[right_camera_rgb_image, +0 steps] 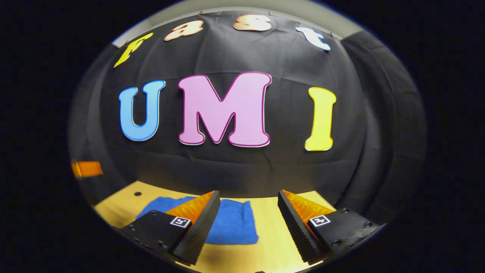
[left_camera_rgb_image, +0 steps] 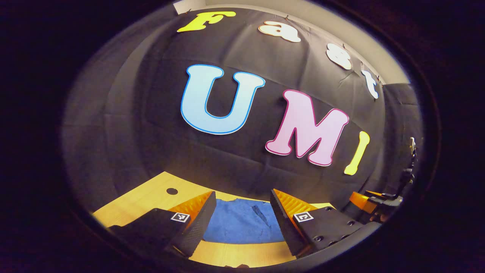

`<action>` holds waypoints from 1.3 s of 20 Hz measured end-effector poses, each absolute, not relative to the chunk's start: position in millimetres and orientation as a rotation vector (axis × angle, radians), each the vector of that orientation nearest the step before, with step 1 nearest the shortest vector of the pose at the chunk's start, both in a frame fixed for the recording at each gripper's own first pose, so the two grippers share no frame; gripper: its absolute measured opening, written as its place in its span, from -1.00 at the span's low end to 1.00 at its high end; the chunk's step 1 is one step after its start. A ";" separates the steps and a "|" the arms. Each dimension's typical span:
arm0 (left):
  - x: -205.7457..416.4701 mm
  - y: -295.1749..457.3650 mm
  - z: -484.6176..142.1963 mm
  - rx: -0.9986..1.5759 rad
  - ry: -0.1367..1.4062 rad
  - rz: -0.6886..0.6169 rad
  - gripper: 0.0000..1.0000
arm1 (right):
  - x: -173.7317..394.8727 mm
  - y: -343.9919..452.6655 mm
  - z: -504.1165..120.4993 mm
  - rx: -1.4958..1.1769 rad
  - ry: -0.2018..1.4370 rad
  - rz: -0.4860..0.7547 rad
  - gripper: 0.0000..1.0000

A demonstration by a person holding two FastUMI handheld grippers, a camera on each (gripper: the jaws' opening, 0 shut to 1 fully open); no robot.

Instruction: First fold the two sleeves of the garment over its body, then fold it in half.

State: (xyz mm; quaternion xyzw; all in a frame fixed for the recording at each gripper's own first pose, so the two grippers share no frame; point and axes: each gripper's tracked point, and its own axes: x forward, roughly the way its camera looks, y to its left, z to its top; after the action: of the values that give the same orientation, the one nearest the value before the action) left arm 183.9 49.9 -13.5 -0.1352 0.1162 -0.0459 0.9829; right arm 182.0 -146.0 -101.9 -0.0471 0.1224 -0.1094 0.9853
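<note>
On table (right_camera_rgb_image: 265,227): blue garment (right_camera_rgb_image: 231,223) folded flat, long axis across.

wall: black cloth (right_camera_rgb_image: 242,167), creased, hung across the back and both sides | above: pale strip of plain wall (left_camera_rgb_image: 333,19) | table: light wooden top (right_camera_rgb_image: 269,227) with a small dark hole (left_camera_rgb_image: 172,191) | light: warm, bright on table

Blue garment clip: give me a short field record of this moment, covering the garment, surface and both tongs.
garment: blue garment, compact rectangle lying flat, looks already folded
surface: wooden table with a small dark hole
left tongs: open, raised over the garment, holding nothing
right tongs: open, holding nothing, garment's right edge between the fingers
contact: neither tongs appear to touch the cloth
</note>
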 end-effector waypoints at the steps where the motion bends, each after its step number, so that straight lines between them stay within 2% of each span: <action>1: 167.0 49.2 -14.2 -0.291 0.217 -0.097 0.63 | 163.9 -145.1 -99.1 -0.111 0.265 -0.234 0.93; 7: 57.0 68.1 20.2 -0.142 -0.075 -0.072 0.63 | 84.5 -91.0 -79.3 0.106 0.232 -0.177 0.93; 9: 24.7 62.3 14.6 -0.095 -0.063 -0.052 0.58 | 49.2 -71.5 -73.1 0.093 0.218 -0.162 0.94; 10: 8.5 58.9 11.9 -0.088 -0.054 -0.054 0.63 | 34.9 -64.8 -68.7 0.064 0.201 -0.154 0.94; 11: -7.5 54.2 9.7 -0.086 -0.050 -0.061 0.59 | 20.6 -58.9 -64.2 0.039 0.180 -0.148 0.94; 17: -78.2 61.5 -15.7 -0.090 0.020 -0.005 0.63 | -45.4 -23.1 -63.8 0.055 0.145 -0.085 0.94; 20: -92.2 83.6 -14.0 -0.077 0.006 0.056 0.63 | -61.4 -16.8 -66.4 0.015 0.151 -0.075 0.94; 26: -100.6 102.1 -4.7 -0.074 -0.010 0.076 0.63 | -63.7 -0.7 -55.2 -0.021 0.137 -0.028 0.95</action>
State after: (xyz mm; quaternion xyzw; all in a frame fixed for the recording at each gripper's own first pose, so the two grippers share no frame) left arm -100.6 102.1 -4.7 -0.0369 -0.0048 0.0379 0.9986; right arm -63.7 -0.7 -55.2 -0.0105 0.0682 -0.0142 0.9975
